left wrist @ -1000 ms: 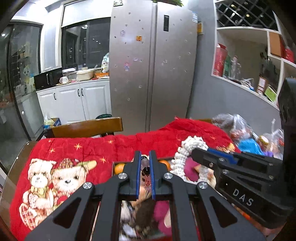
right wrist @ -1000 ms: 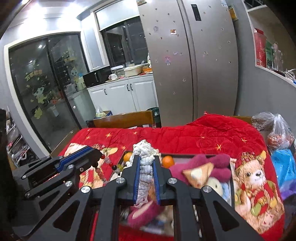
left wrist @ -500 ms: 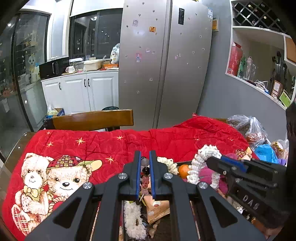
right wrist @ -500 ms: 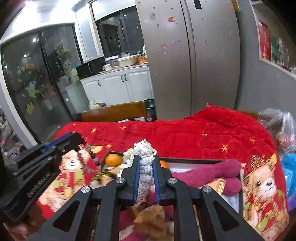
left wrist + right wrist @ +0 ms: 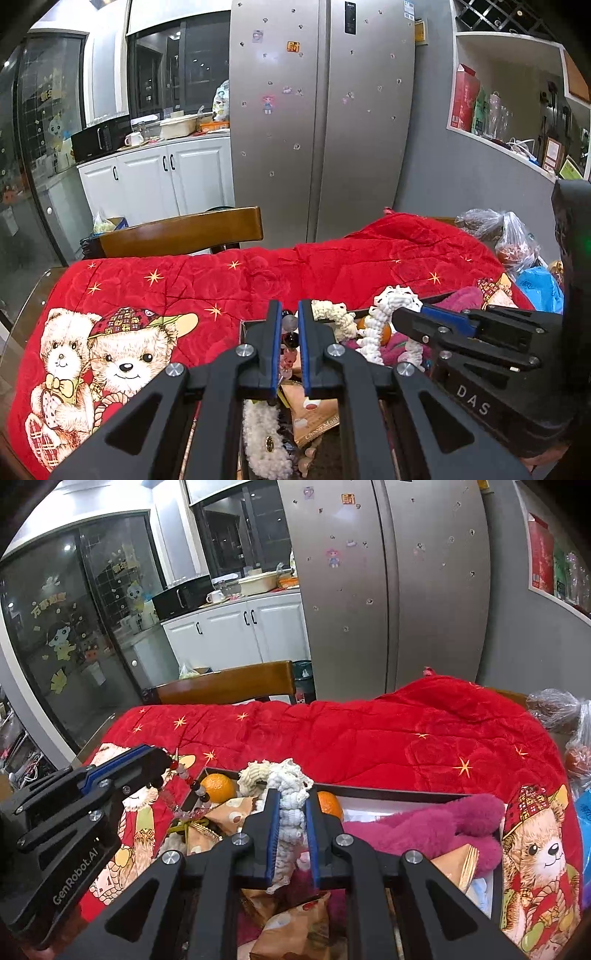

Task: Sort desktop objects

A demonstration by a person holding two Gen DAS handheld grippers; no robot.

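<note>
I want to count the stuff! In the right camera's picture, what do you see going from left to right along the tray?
Left tongs holding the bead string → round orange → right tongs gripping the white knitted cord → fluffy magenta plush toy → teddy bear printed on the red blanket.

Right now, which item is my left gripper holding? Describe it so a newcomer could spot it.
Start at the red bear-print blanket and find the dark tray on it. Over the tray's left end, the left gripper is shut on a bead string that hangs down toward the tray. Unlike the woolly white knitted cord beside it, it is thin, with glossy red, dark and clear beads.
</note>
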